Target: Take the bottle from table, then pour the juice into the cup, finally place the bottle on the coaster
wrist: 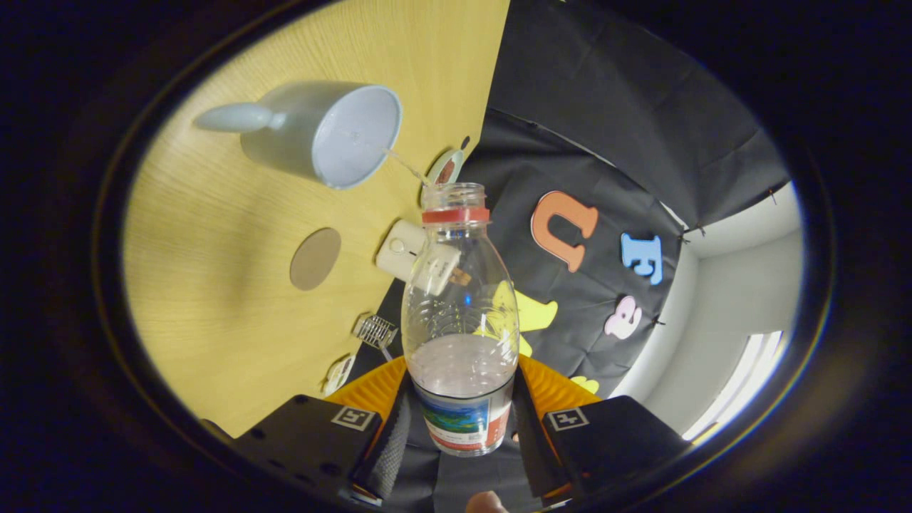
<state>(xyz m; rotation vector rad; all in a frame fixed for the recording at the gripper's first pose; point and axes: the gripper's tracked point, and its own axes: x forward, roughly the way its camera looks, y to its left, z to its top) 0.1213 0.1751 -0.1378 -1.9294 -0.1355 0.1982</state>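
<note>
The claw (pixel 462 420) is clamped on the bottle (pixel 459 313), one finger pressed to each side of its labelled lower body. The bottle is uncapped and tipped over toward the cup (pixel 324 132), and the whole view is rolled with it, so the tabletop (pixel 214 299) stands to the left. Cloudy, pale liquid sits in the bottle's lower part, near the fingers; the upper body looks clear. A thin stream runs from the mouth to the cup's rim.

The cup lies beyond the bottle and to its left, white, handle pointing away from the bottle. Its inside looks pale; how much it holds I cannot tell.

Between cup and claw, well apart from both, a round brownish disc on the tabletop is probably the coaster (pixel 315 258). A small white gadget (pixel 417 258) shows just behind the bottle's shoulder, a round item (pixel 447 167) shows near its mouth, and smaller bits lie along the tabletop's edge nearer the claw.

Risks, as I judge them: the stream meets the cup right at its rim, so a slight drift of the wrist could send juice onto the tabletop. A steeper tilt could bring a sudden gush. The grip sits low on a smooth bottle, which might twist or slip.
</note>
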